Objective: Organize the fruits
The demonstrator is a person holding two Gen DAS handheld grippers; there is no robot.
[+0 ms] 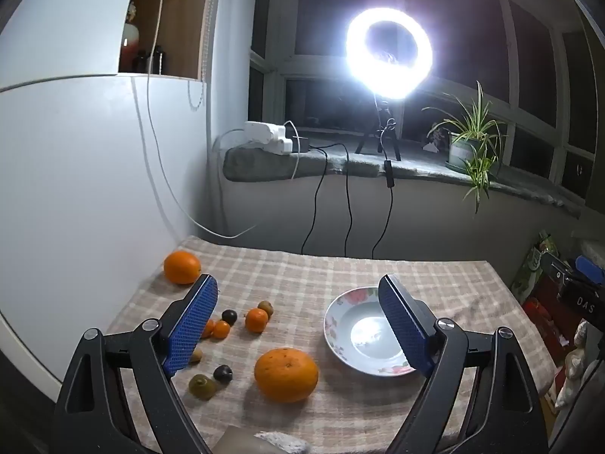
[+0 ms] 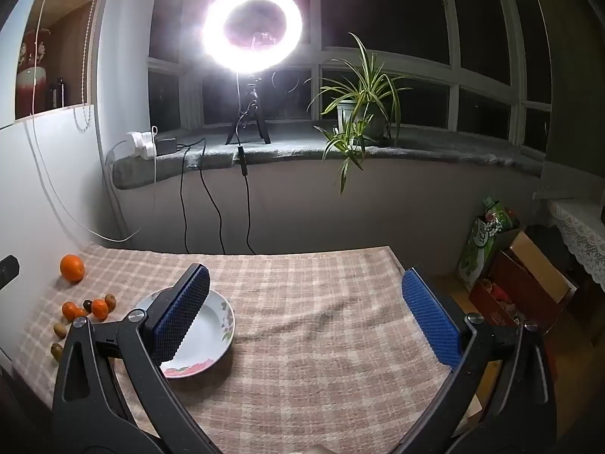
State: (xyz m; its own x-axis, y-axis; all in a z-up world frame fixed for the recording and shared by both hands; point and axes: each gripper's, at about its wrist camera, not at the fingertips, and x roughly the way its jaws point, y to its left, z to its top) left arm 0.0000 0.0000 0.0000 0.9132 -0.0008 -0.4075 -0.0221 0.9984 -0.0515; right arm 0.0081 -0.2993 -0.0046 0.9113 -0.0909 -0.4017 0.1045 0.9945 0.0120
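A floral plate [image 1: 340,344] lies empty on the checked tablecloth. A large orange [image 1: 286,374] lies left of it, near me. Another orange [image 1: 182,266] lies at the far left. Small tangerines [image 1: 256,319], dark plums [image 1: 229,316] and kiwis [image 1: 202,386] lie between them. My left gripper [image 1: 298,314] is open and empty above the large orange and the plate's left rim. My right gripper [image 2: 302,310] is open and empty, over bare cloth right of the plate [image 2: 215,344]. The far orange [image 2: 72,268] and small fruits [image 2: 99,308] show at the left.
A bright ring light [image 1: 389,51] on a tripod, a power strip [image 1: 264,136] with hanging cables and a potted plant [image 1: 469,143] stand on the sill behind the table. A white cabinet [image 1: 75,189] is on the left. Boxes and bags [image 2: 510,272] stand right of the table.
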